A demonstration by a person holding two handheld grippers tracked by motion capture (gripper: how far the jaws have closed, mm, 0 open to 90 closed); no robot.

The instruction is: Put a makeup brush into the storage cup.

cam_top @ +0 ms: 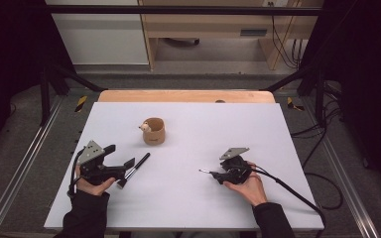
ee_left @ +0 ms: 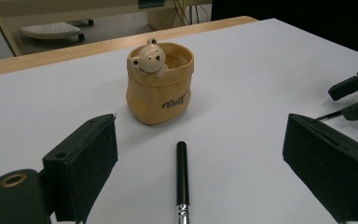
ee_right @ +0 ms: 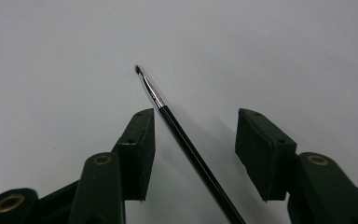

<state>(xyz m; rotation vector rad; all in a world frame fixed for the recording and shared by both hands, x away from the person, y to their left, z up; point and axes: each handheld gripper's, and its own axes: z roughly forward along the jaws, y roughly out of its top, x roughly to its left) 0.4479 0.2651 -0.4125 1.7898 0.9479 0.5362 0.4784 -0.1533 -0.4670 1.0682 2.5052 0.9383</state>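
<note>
A thin brush [ee_right: 186, 140] with a glossy black handle, a short silver collar and a tiny dark tip is seen lying on the white table [cam_top: 188, 198]. It is placed between the jaws of the right gripper [cam_top: 213, 174], near the left pad; the jaws are parted and no pressing on the handle can be seen, a clear gap being left on the other side. A second, thicker brush [ee_left: 182, 179] with a matt black handle and a silver collar is laid on the table between the widely spread jaws of the left gripper [cam_top: 121, 163], touched by neither pad.

A tan cup [cam_top: 154, 132], shaped like a soft sack and fitted with a small bear's head at its rim, is stood upright beyond the thicker brush, apart from it.

Much bare table is left between the two grippers and around the cup. The thin brush is kept well away from the right and near edges; the left gripper is held closer to the left edge. A wooden strip [cam_top: 186, 95] is seen along the far edge.
</note>
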